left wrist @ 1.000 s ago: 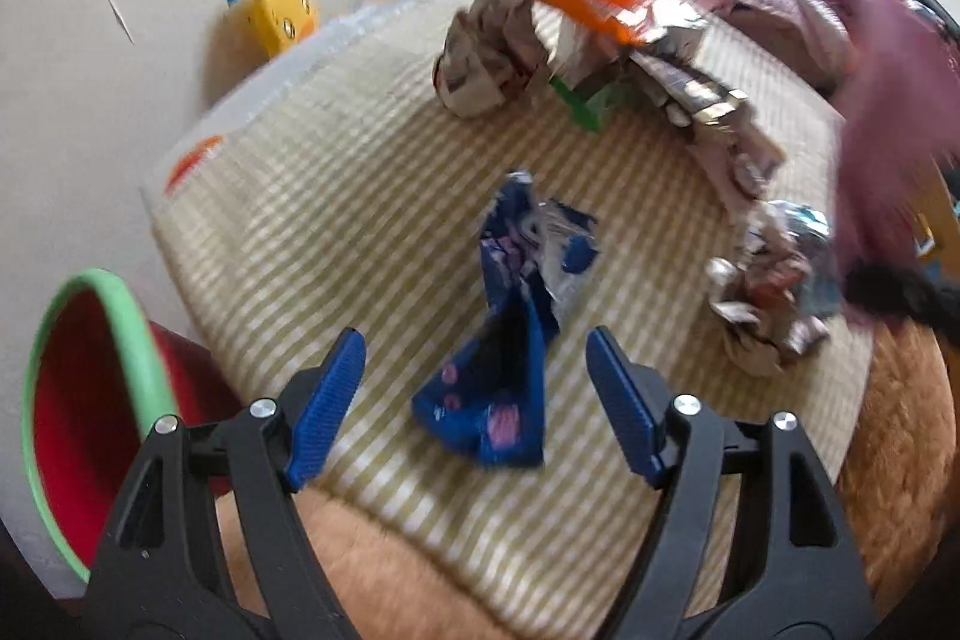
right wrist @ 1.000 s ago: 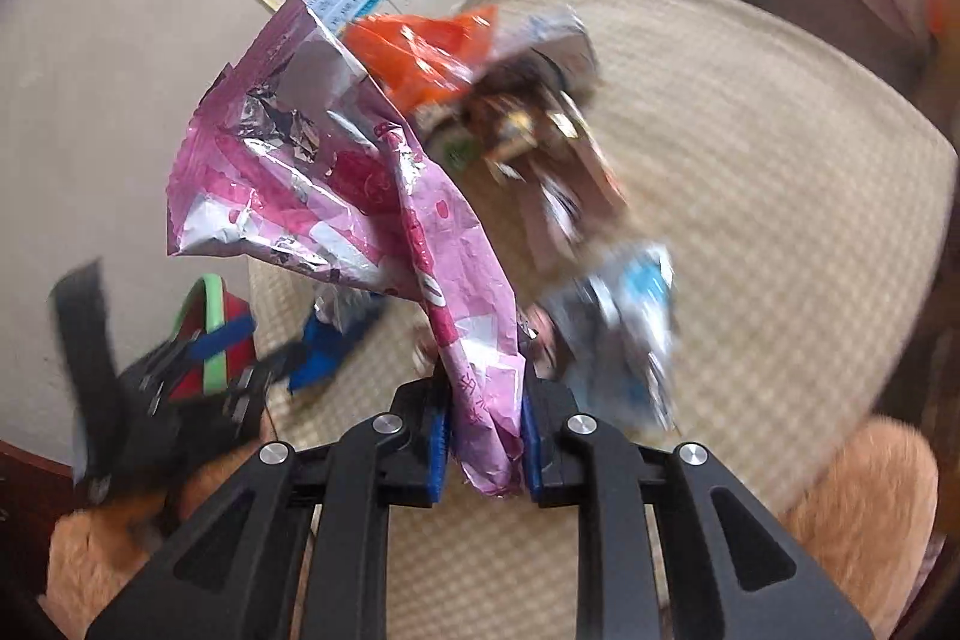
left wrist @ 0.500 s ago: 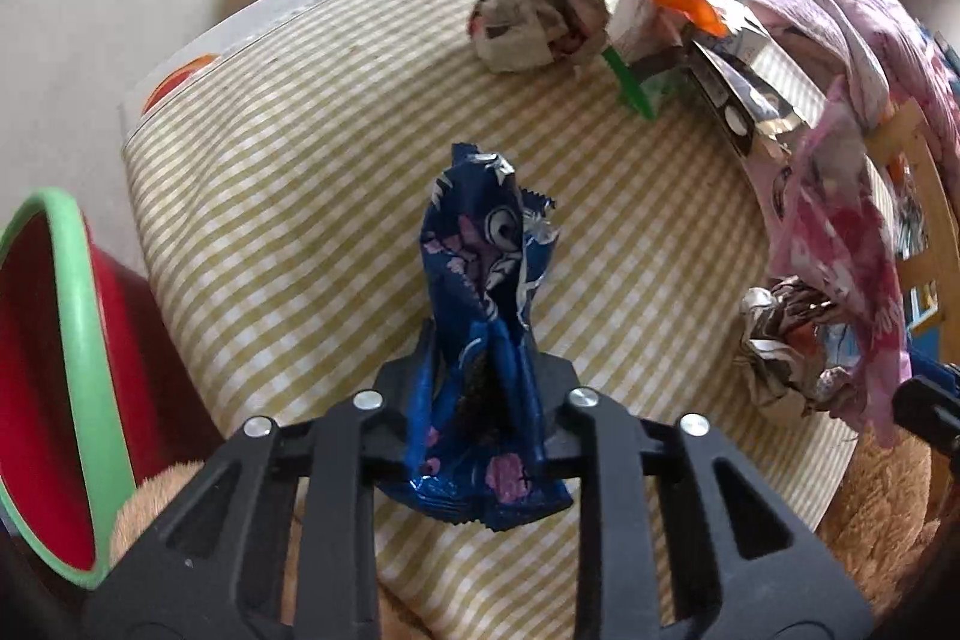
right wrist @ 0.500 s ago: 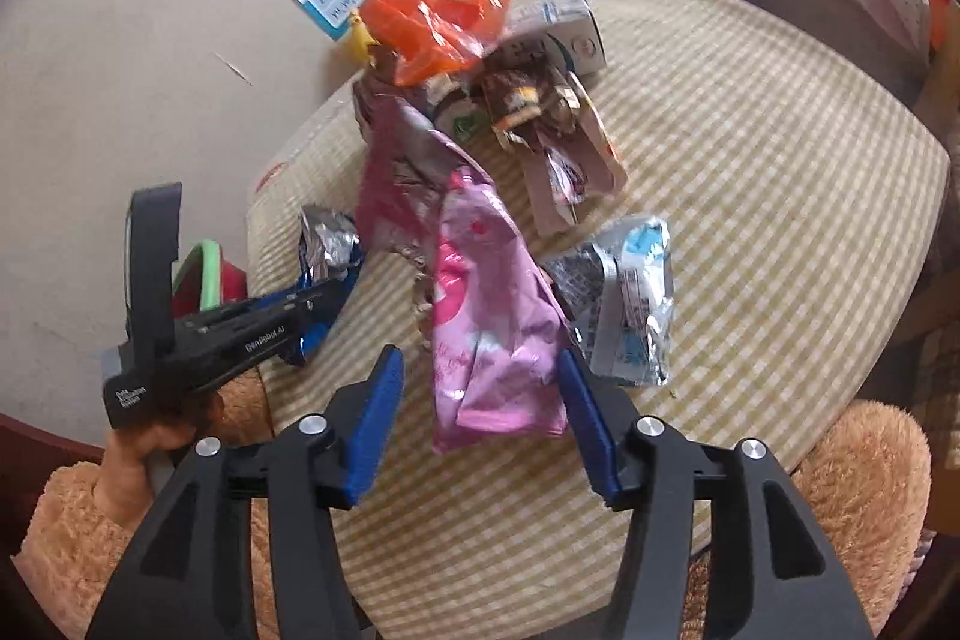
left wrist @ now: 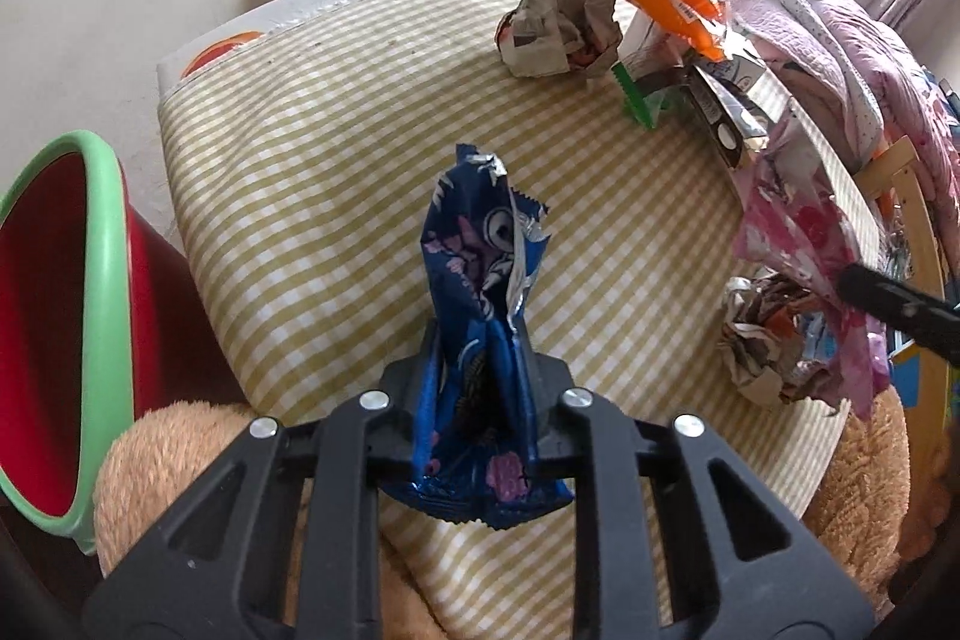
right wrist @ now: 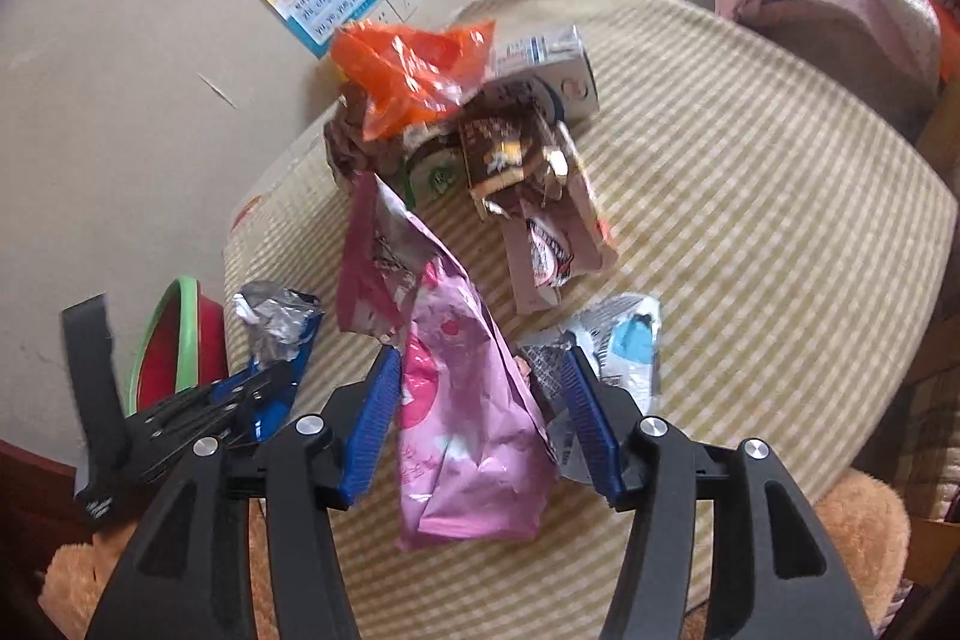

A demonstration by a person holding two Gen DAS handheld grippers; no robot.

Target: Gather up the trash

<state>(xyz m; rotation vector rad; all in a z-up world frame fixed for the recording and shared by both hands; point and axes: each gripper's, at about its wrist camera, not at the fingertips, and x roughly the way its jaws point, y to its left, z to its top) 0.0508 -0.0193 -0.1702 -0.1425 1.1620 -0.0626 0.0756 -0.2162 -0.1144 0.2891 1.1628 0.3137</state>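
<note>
Blue snack wrapper — clamped upright between the closed fingers of the left gripper, lifted just above the striped tabletop near its front edge. Red bin with green rim stands beside the table, to the left of this gripper.

Pink snack bag — lies between the spread fingers of the right gripper; pads not touching it, so not held.

Remaining litter: orange bag, milk carton, brown chocolate wrapper, crumpled paper ball, silver-and-blue packet.

Step in hand, by judgement: carrying the blue wrapper to the bin; next move calls for a swing left over the rim, then release.

Change from a second ago — left fingers, then apart around the wrapper, have closed; right fingers, then pinching the pink bag aloft, have opened.
</note>
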